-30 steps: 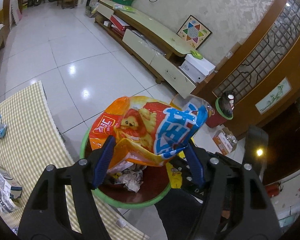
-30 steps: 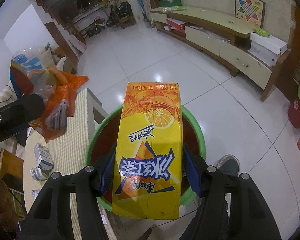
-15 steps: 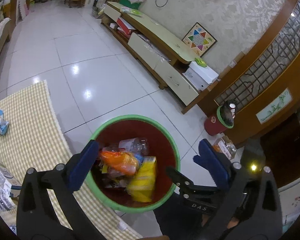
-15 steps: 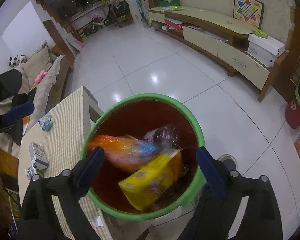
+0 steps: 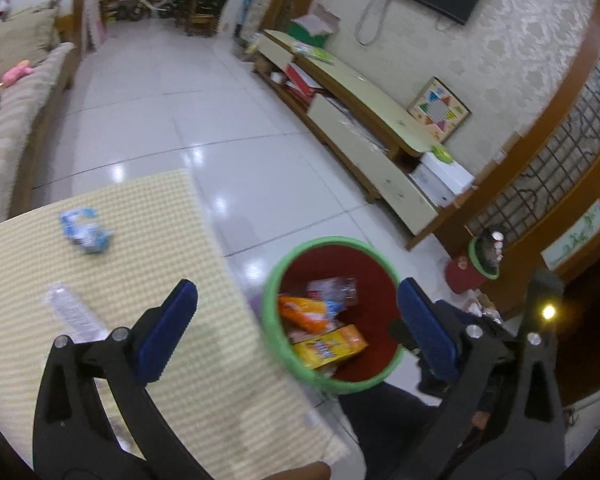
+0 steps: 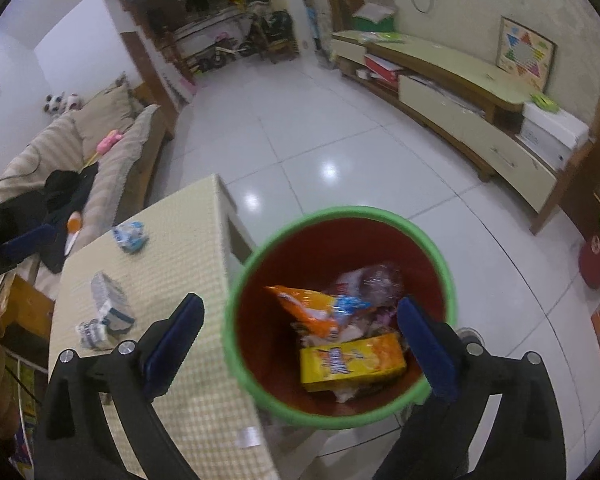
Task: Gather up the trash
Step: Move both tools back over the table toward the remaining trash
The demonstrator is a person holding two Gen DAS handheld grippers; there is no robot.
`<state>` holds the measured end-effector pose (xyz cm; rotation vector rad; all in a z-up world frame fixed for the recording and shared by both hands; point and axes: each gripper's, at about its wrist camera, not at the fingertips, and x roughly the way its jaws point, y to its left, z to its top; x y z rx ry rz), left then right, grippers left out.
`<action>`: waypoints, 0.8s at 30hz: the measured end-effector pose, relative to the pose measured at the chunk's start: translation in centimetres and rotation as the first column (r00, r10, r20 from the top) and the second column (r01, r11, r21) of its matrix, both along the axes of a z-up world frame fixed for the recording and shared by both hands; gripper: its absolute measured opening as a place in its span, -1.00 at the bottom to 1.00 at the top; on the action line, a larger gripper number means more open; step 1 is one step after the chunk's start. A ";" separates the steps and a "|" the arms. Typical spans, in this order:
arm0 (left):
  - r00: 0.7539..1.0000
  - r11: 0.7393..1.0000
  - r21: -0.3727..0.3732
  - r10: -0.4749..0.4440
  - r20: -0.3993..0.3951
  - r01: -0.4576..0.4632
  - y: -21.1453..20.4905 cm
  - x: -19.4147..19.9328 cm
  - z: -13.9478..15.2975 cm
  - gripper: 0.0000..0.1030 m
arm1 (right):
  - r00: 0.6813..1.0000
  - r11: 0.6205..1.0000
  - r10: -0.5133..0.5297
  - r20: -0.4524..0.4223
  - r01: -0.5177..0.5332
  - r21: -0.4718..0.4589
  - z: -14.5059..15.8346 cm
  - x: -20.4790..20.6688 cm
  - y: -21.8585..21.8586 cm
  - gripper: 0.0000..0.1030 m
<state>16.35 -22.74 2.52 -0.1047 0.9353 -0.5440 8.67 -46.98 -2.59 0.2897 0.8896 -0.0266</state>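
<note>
The yellow juice carton [image 6: 353,365] lies flat in the green-rimmed bin [image 6: 236,304], long axis running from 8 to 2 o'clock; its blue lettering is too blurred to read. The orange snack bag [image 6: 308,307] lies at its 11 o'clock. Both the left hand-held gripper [image 5: 296,326] and the right hand-held gripper [image 6: 300,346] have just been opening and stand spread, nothing between them. On the table [image 5: 172,216], a crumpled blue-white pack [image 5: 85,232] at 10 o'clock.

A fisheye view looks down past the right gripper [image 6: 300,344], whose blue-padded jaws have just been opening and stand wide with nothing between them. Below sits a bin [image 6: 446,280], red inside with a green rim, holding a yellow carton [image 6: 352,364], an orange bag [image 6: 304,308] and a clear wrapper [image 6: 376,280]. Beside it, a checked table [image 6: 180,264] carries small blue-and-white cartons [image 6: 110,304]. The left gripper [image 6: 16,240] shows at the left edge.
</note>
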 end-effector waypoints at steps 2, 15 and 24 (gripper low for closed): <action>1.000 1.000 0.002 0.031 0.007 -0.031 2.1 -0.2 0.3 0.90 | 0.999 1.000 0.031 0.010 -0.031 -0.007 0.6 0.2 1.8 0.83; 0.973 0.972 0.052 0.231 -0.026 -0.229 17.5 -2.3 -0.8 0.90 | 0.968 0.968 0.250 0.026 -0.248 -0.041 2.0 3.9 15.3 0.84; 0.955 0.966 0.085 0.256 -0.147 -0.246 21.9 -2.1 -5.4 0.90 | 0.939 0.937 0.342 -0.011 -0.342 -0.067 0.5 5.5 21.2 0.84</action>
